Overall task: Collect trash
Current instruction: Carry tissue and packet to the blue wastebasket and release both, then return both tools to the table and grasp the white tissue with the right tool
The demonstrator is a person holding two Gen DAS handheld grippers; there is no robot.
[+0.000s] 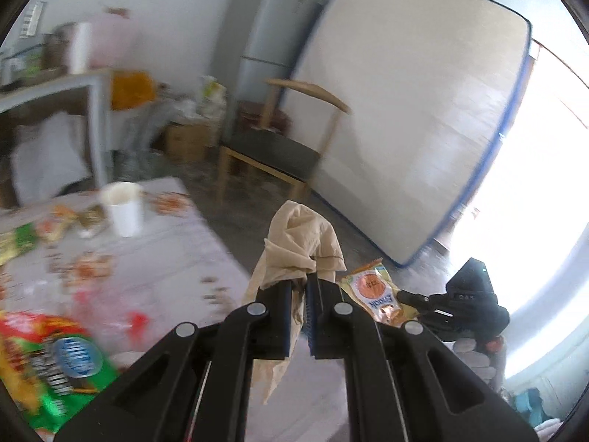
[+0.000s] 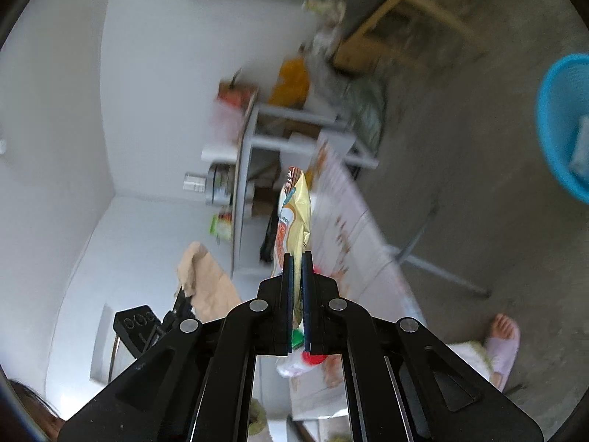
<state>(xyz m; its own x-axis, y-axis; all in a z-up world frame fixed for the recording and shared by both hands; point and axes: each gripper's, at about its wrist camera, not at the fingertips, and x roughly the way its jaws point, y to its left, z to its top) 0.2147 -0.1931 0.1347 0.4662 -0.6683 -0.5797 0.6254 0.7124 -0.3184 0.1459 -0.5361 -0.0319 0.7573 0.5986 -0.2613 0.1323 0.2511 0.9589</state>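
My left gripper (image 1: pixel 299 280) is shut on a crumpled beige paper napkin (image 1: pixel 300 239), held in the air past the table's corner. In the same view the right gripper (image 1: pixel 406 296) shows to the right, holding a yellow snack wrapper (image 1: pixel 371 289). In the right wrist view my right gripper (image 2: pixel 298 258) is shut on that yellow snack wrapper (image 2: pixel 294 206), which stands edge-on above the jaws. The napkin (image 2: pixel 206 280) and the left gripper's body appear at its left. A blue mesh waste basket (image 2: pixel 563 121) stands on the floor at the right edge.
The table (image 1: pixel 154 258) with a patterned cloth carries a white paper cup (image 1: pixel 123 208), a green snack bag (image 1: pixel 55 364) and other wrappers. A wooden chair (image 1: pixel 279 147), a grey fridge (image 1: pixel 265 37) and a leaning mattress (image 1: pixel 412 110) stand behind. A person's slippered foot (image 2: pixel 502 339) rests on the floor.
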